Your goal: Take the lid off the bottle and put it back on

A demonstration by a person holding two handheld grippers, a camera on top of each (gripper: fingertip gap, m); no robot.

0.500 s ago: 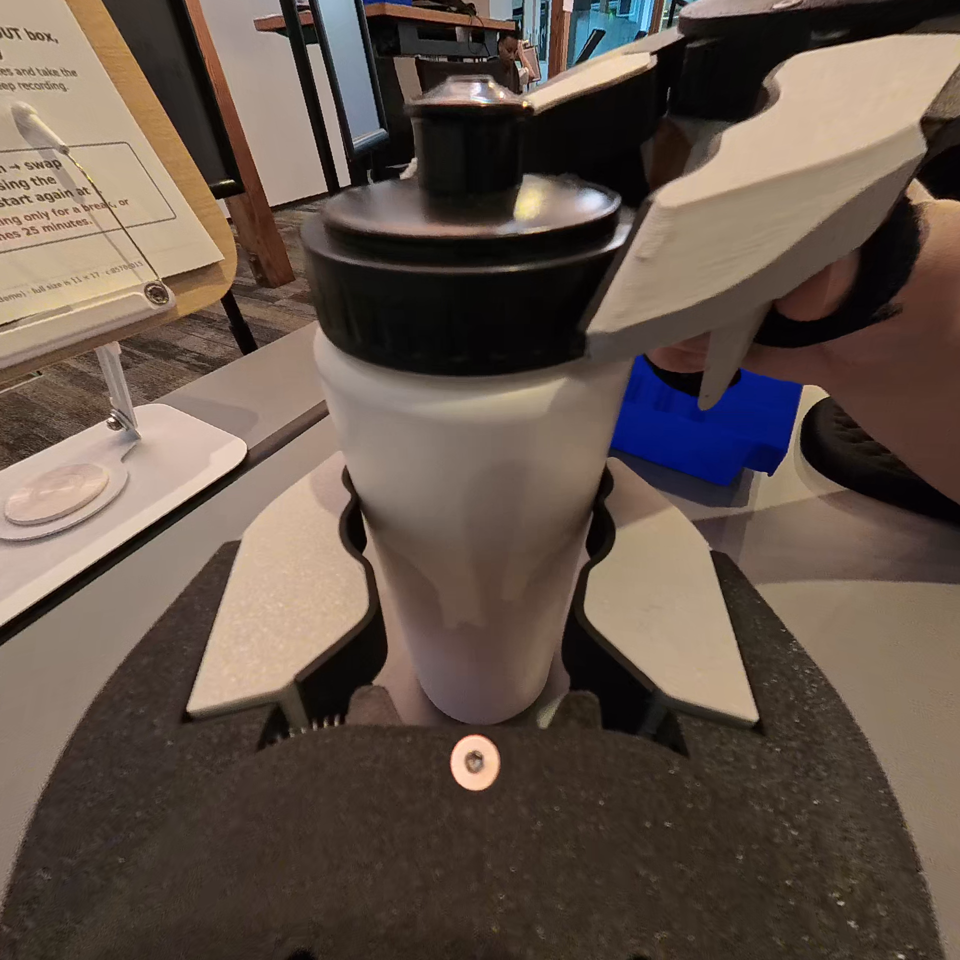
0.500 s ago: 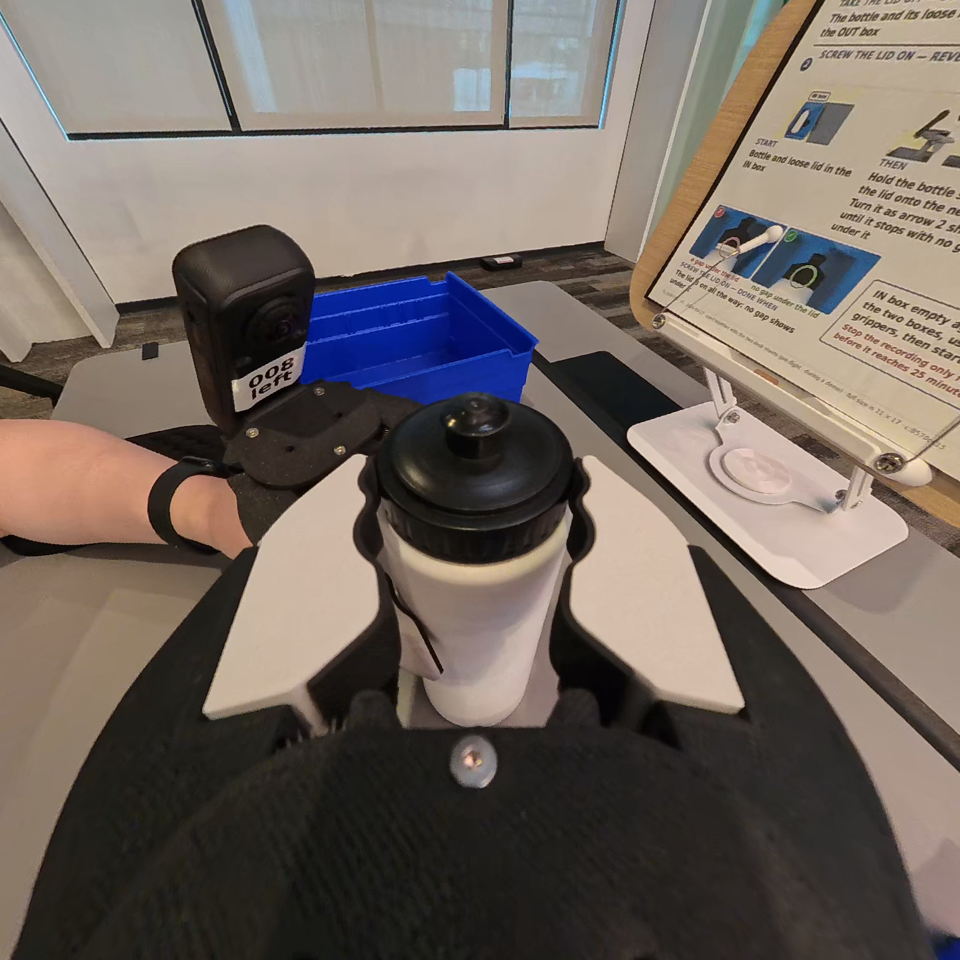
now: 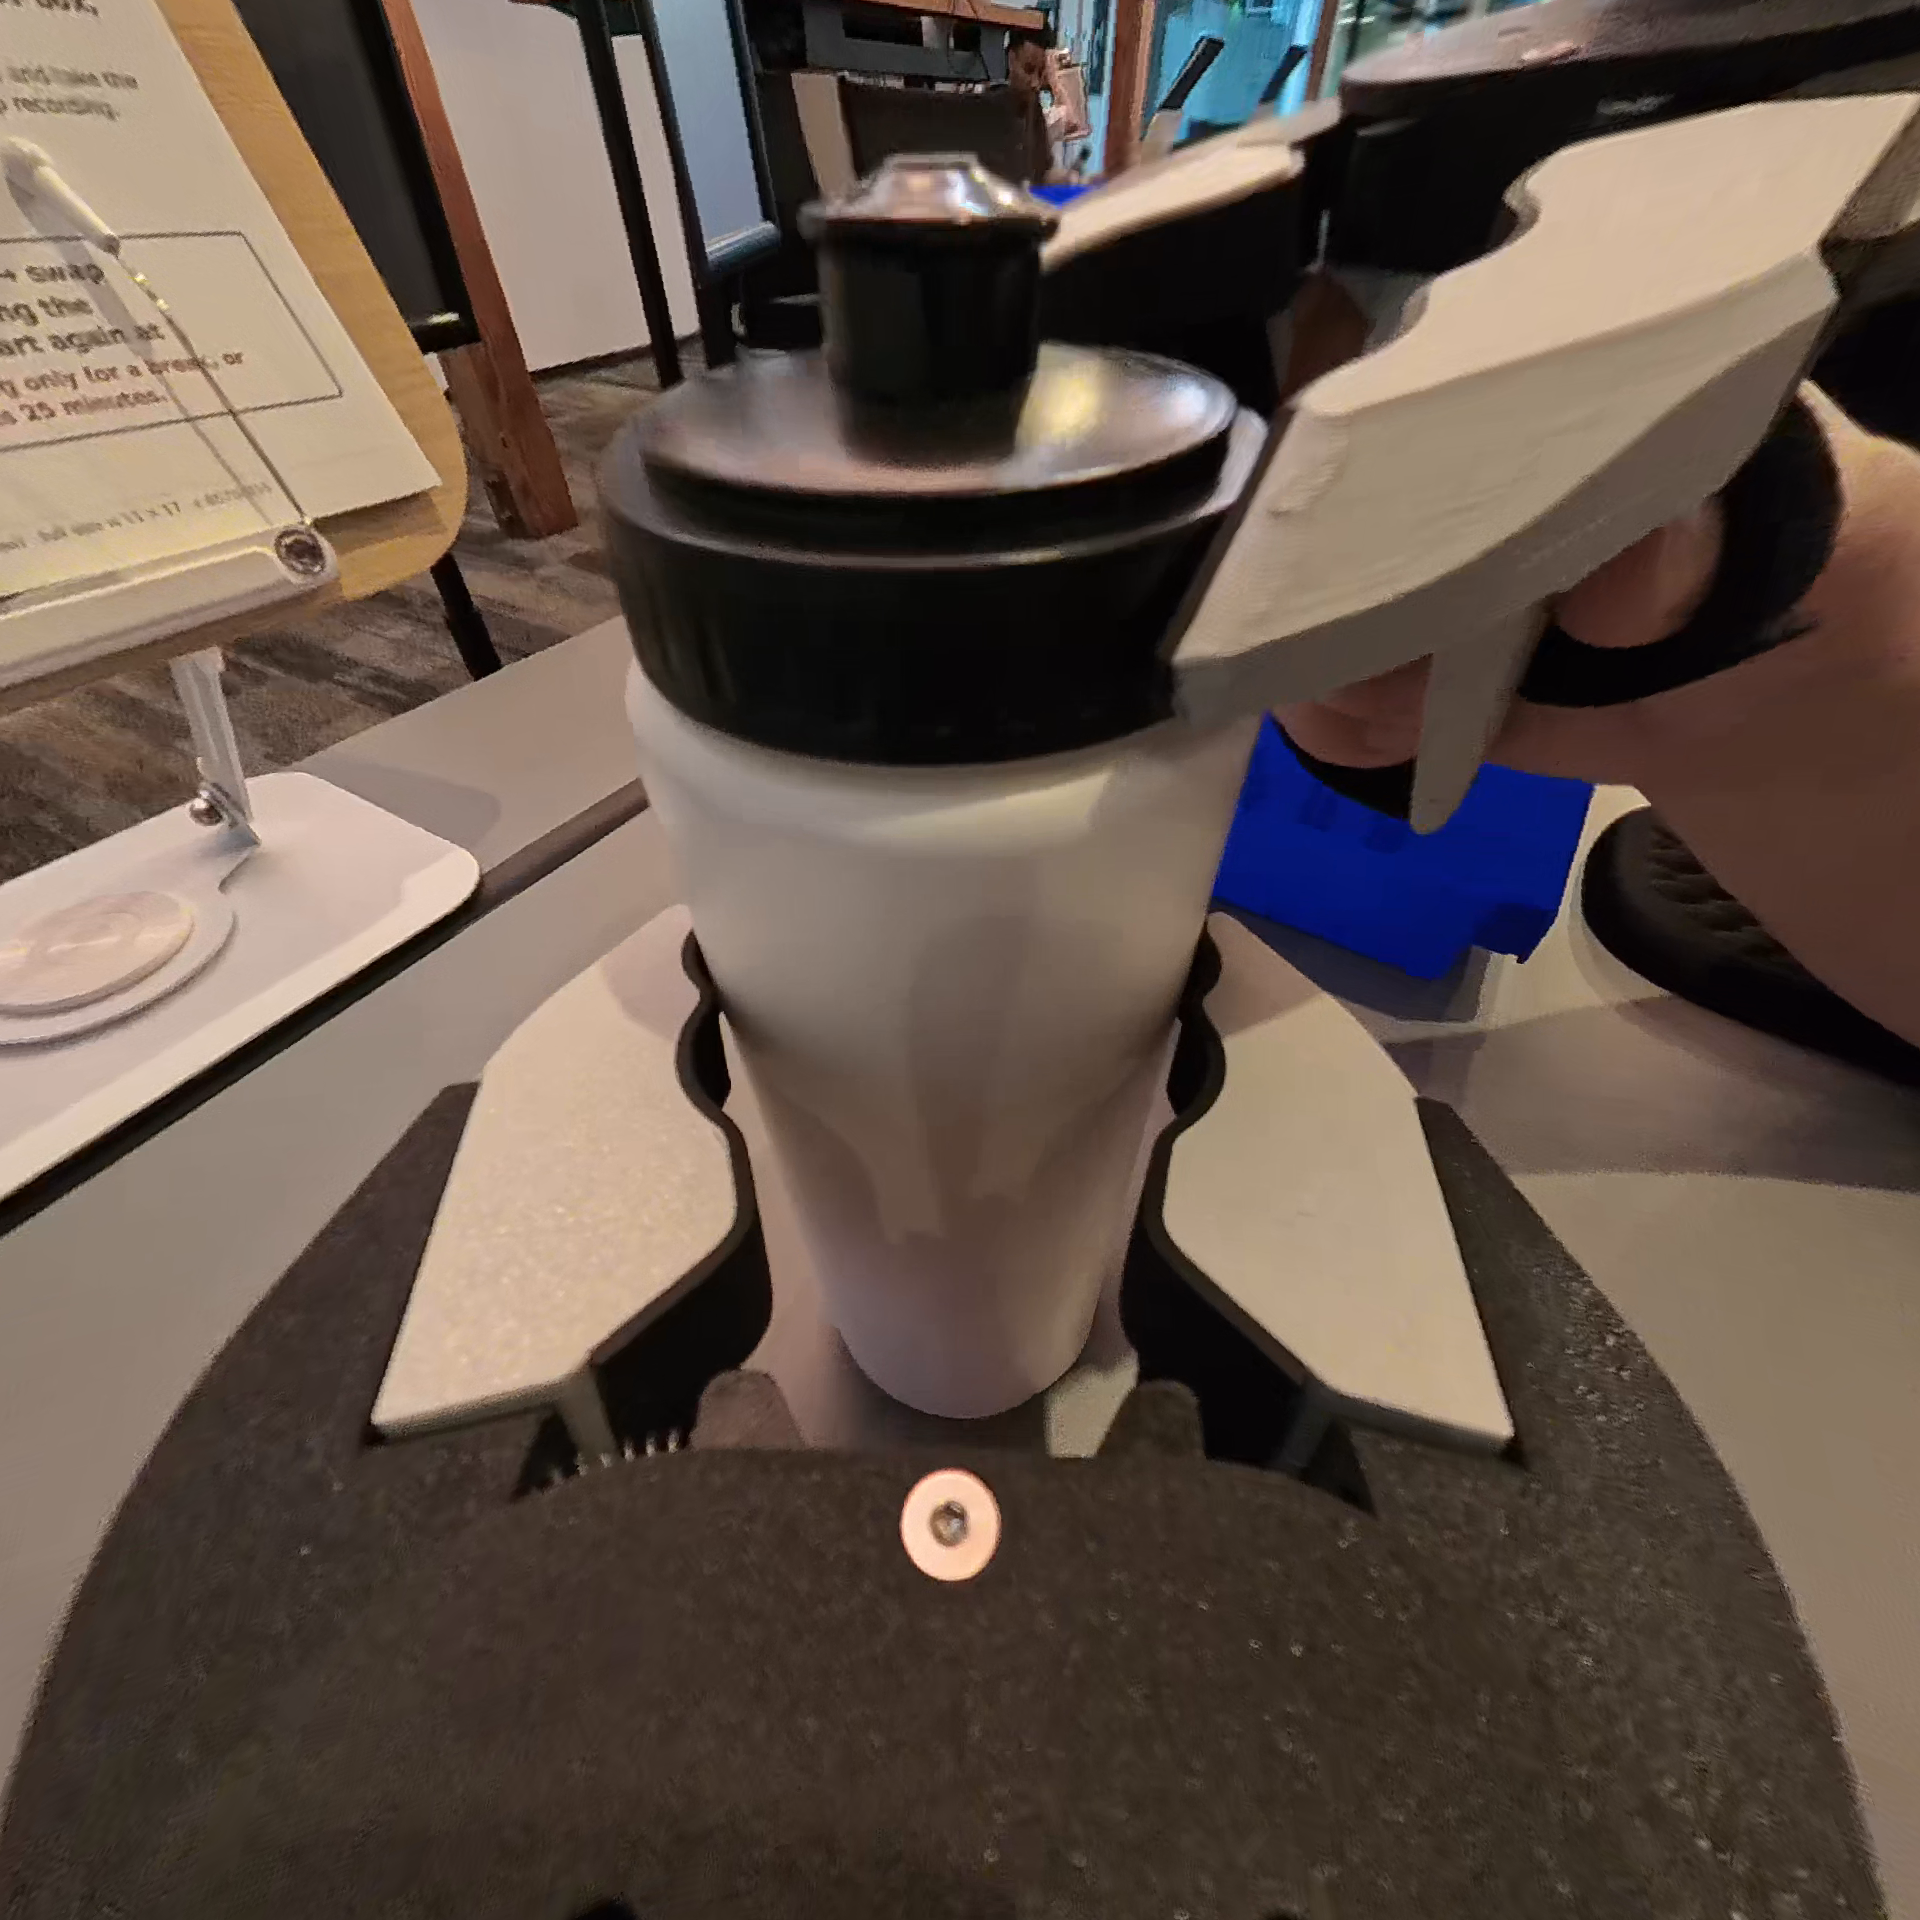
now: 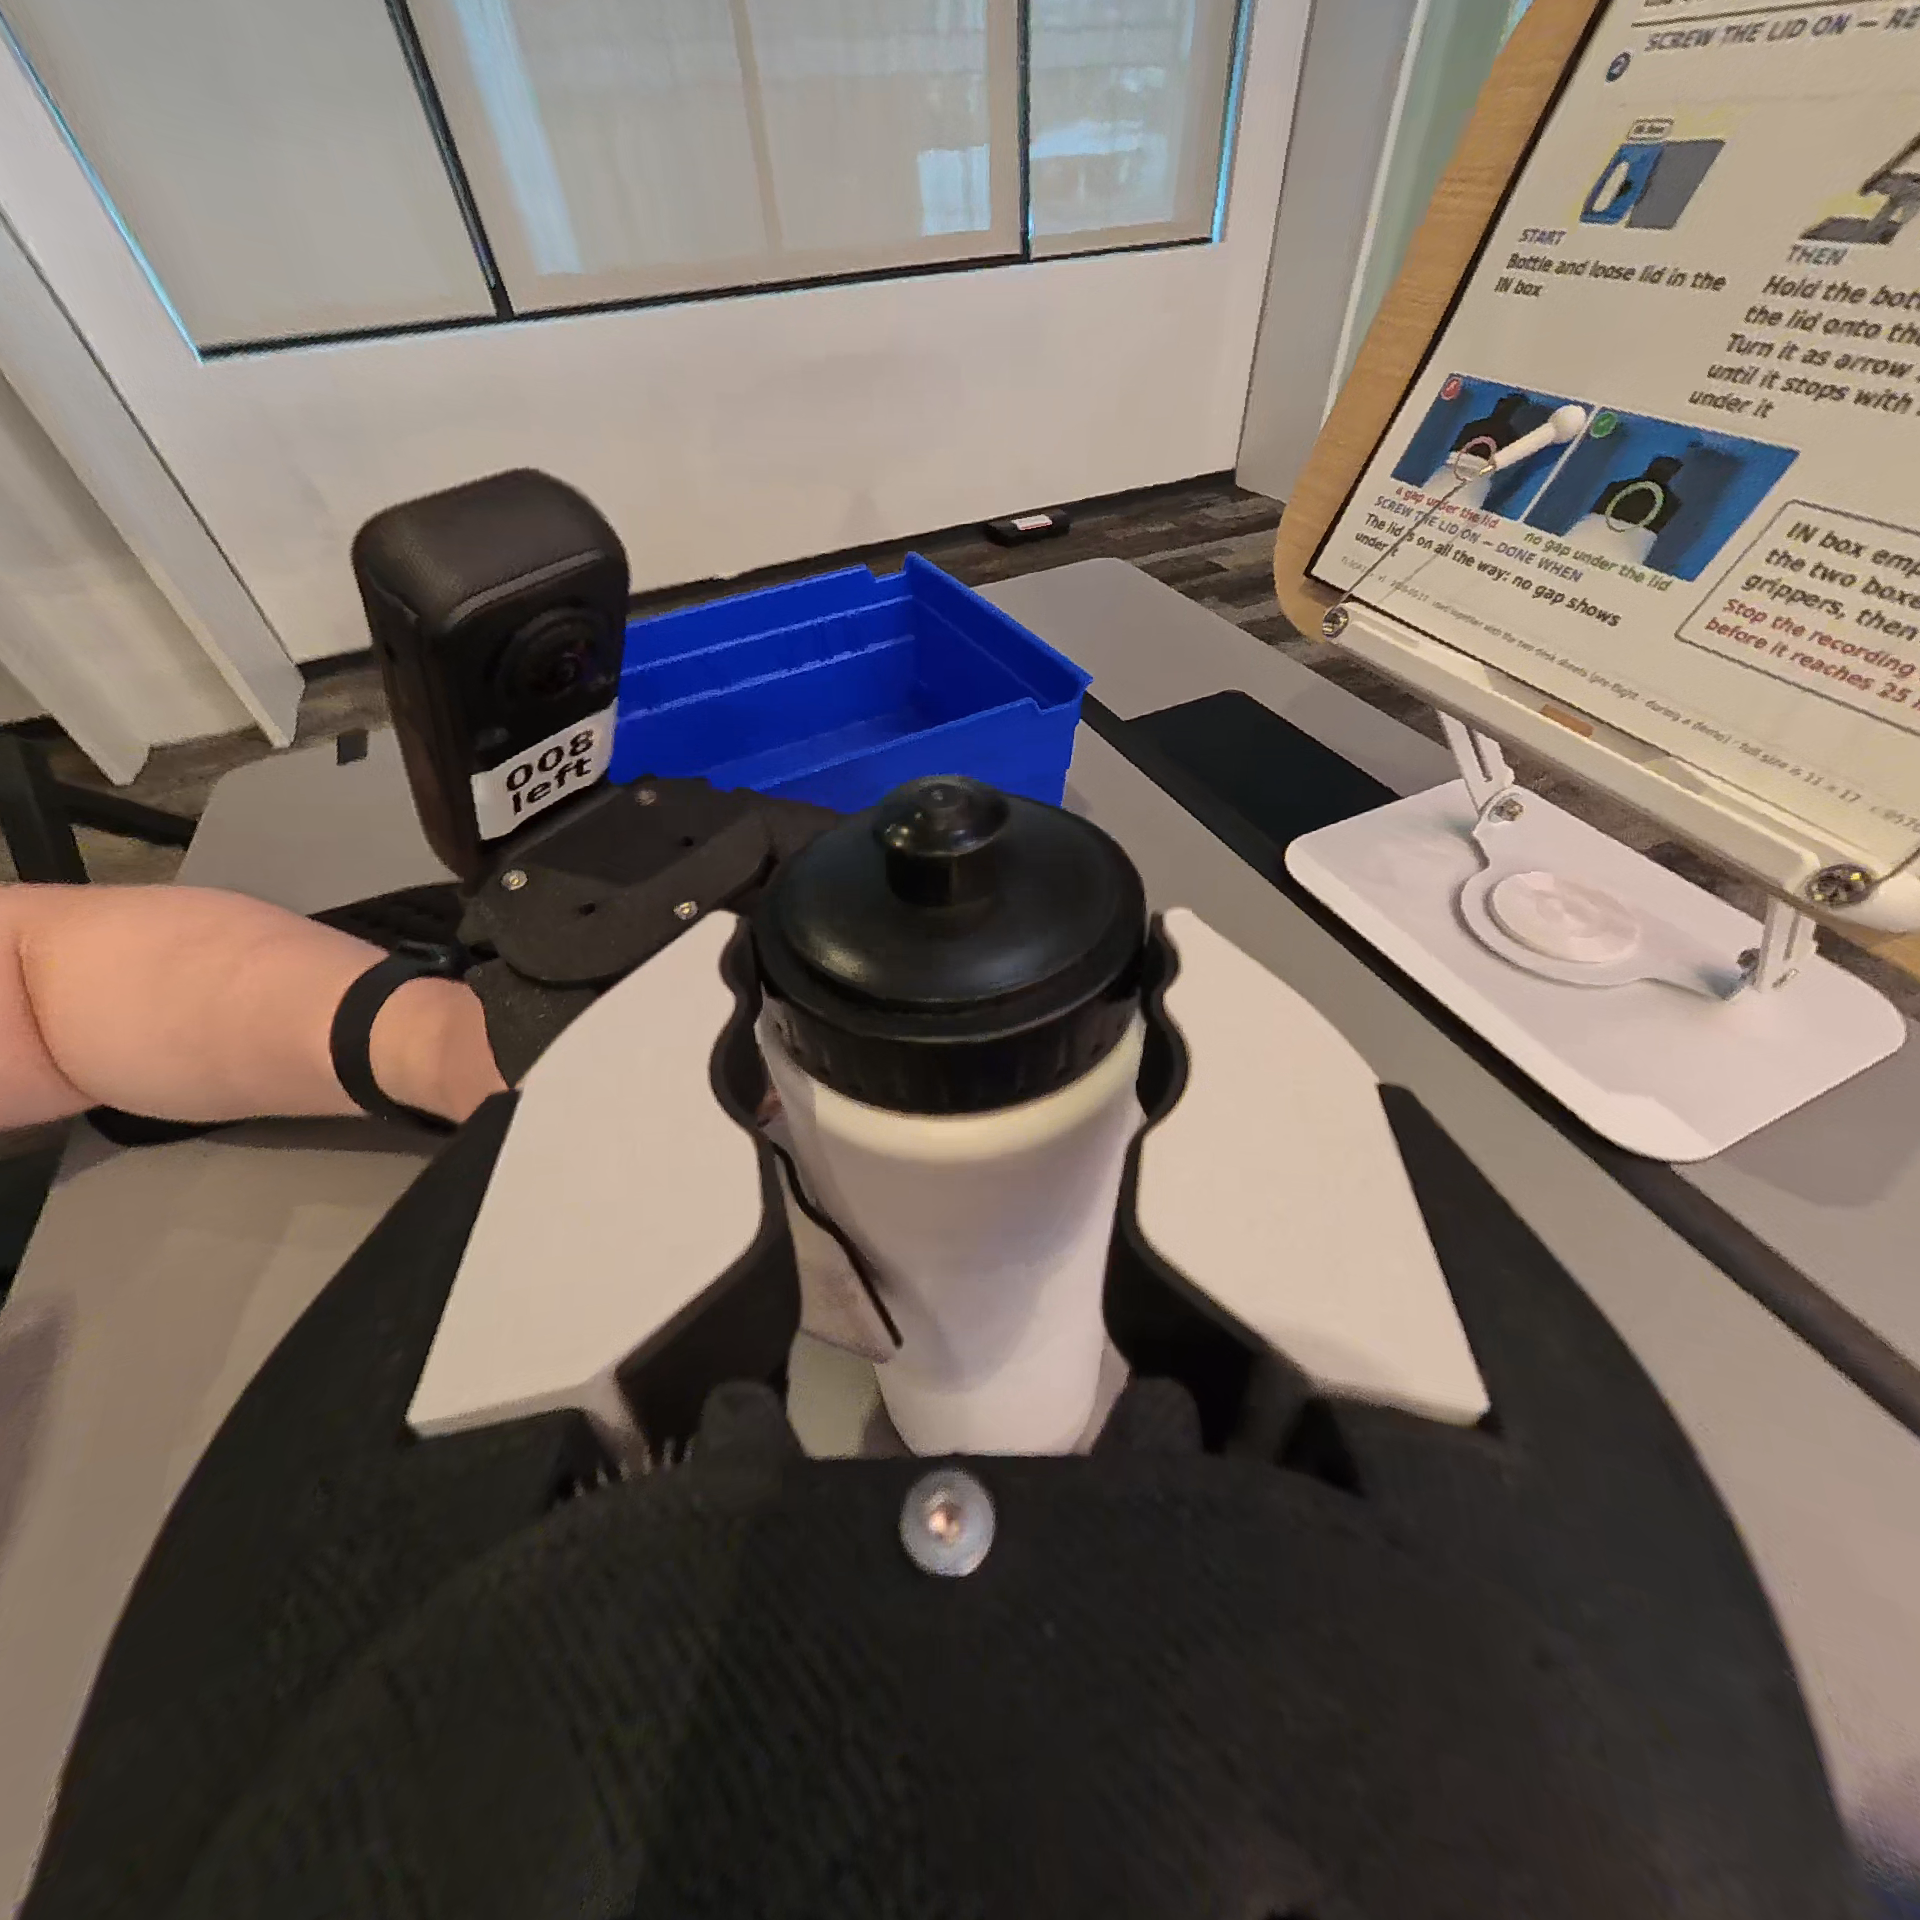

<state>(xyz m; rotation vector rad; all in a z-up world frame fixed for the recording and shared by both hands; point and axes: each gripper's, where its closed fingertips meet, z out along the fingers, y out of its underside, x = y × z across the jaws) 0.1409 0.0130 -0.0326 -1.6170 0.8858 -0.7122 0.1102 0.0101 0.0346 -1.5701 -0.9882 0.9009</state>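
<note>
Grey tabletop [image 4: 1299, 665] w/ dark seam strip; on it a blue plastic bin [image 4: 842, 686] and a white stand base [image 4: 1621, 997] carrying a tilted wood-backed instruction board [image 4: 1683, 343]. Rear: white wall [image 4: 727, 416], wide window [image 4: 727, 135] w/ dark mullions, soft daylight; patterned grey-brown carpet floor [image 4: 1226, 520]. Opp. direction: wooden post [image 3: 478, 312], black metal frame legs [image 3: 644, 187], desks farther back, dim warm light.
</note>
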